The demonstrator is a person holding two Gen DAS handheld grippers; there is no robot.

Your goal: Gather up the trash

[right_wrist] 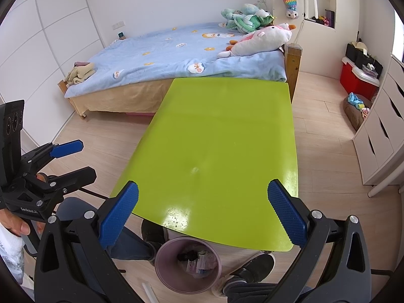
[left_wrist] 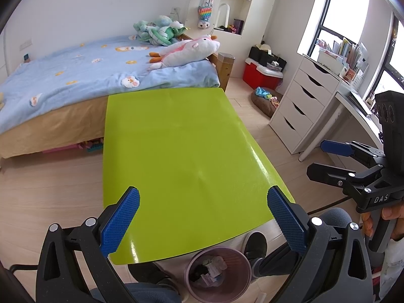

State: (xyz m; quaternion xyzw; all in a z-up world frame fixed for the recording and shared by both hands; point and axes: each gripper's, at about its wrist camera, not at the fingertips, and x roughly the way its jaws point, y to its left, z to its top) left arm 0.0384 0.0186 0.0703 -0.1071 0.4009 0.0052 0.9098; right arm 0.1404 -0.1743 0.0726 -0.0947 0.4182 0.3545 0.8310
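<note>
both grippers sit nearest the lens, each held above the near edge of the green table point(left_wrist: 181, 151). left gripper point(left_wrist: 203, 221): fingers spread wide, blue pads point(left_wrist: 120, 223) facing each other, nothing between them. right gripper point(right_wrist: 203, 218): same condition — fingers spread wide, nothing held. each gripper also appears in the other's view, off to the side of the table, with its two fingers parted.

trash bin point(left_wrist: 218, 274): a round pinkish bin standing on the floor just below the near edge of the table, between the person's dark shoes point(left_wrist: 256, 248). trash point(left_wrist: 210, 269) — crumpled wrappers and one dark piece — lies inside the bin. in the right wrist view the bin's rim point(right_wrist: 161, 275) sits partly under the table edge, and a pale strip lies on the floor just beside it; what it is cannot be told.

table surface: glossy, with window glare near the front edge.

beyond the far edge of the table stands a bed point(left_wrist: 75, 73) with a blue blanket; a white and pink plush toy point(left_wrist: 186, 50) lies on the end nearest the table. to the right of the table, across bare floor, stands a white drawer unit point(left_wrist: 301, 106), with a red cooler box point(left_wrist: 261, 74) further back.
</note>
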